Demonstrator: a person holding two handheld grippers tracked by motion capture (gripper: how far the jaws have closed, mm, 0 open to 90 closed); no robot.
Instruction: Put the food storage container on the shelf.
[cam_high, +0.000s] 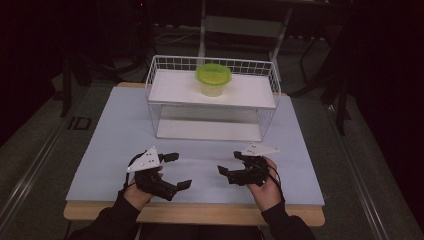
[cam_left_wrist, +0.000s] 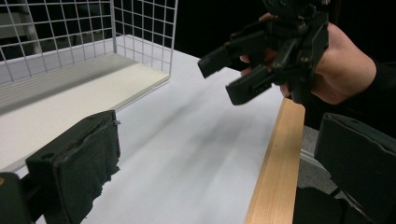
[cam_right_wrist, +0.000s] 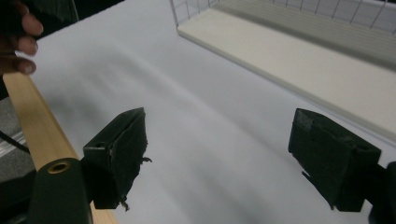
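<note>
A white wire rack (cam_high: 155, 95) with two white shelves stands at the back of the pale board (cam_high: 115, 150). A clear tub with a green lid (cam_high: 213, 79) sits on its upper shelf. My left gripper (cam_high: 178, 170) hovers near the front edge, open and empty, its jaws pointing right. My right gripper (cam_high: 229, 163) faces it, open and empty as well. In the left gripper view, my left gripper (cam_left_wrist: 219, 163) has wide-spread jaws, and beyond them the right gripper (cam_left_wrist: 223, 78) shows in a hand. The right gripper view has my right gripper (cam_right_wrist: 224, 156) above bare board, the rack's lower shelf (cam_right_wrist: 299, 60) beyond.
The pale board lies on a wooden tabletop whose front edge (cam_high: 200, 214) runs just under my hands. Dark floor and chair or stand legs (cam_high: 345, 100) surround the table. Bare board lies between the grippers and the rack.
</note>
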